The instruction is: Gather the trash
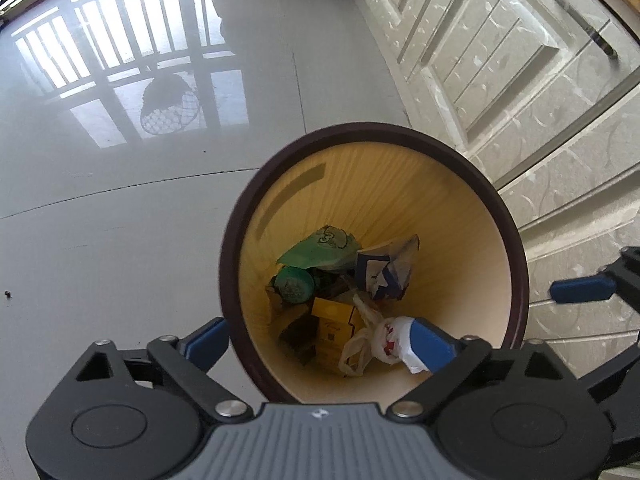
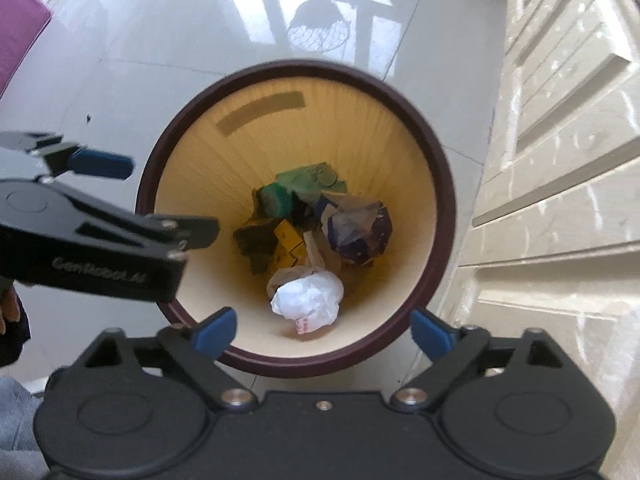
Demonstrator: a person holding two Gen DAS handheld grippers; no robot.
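Right wrist: tongs spread above bin, trash inside.

Bright daylight is glaring off the glossy grey tiled floor, mirroring a window grille; fisheye distortion is bending edges, with slight blur throughout.

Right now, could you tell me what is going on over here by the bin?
A person is collecting trash with a tool in each hand. Both the left tool and the right tool hang open and empty over the round waste bin, which stands on the tiled floor beside a cabinet. A white plastic bag, a green wrapper and other crumpled packaging lie at its bottom.
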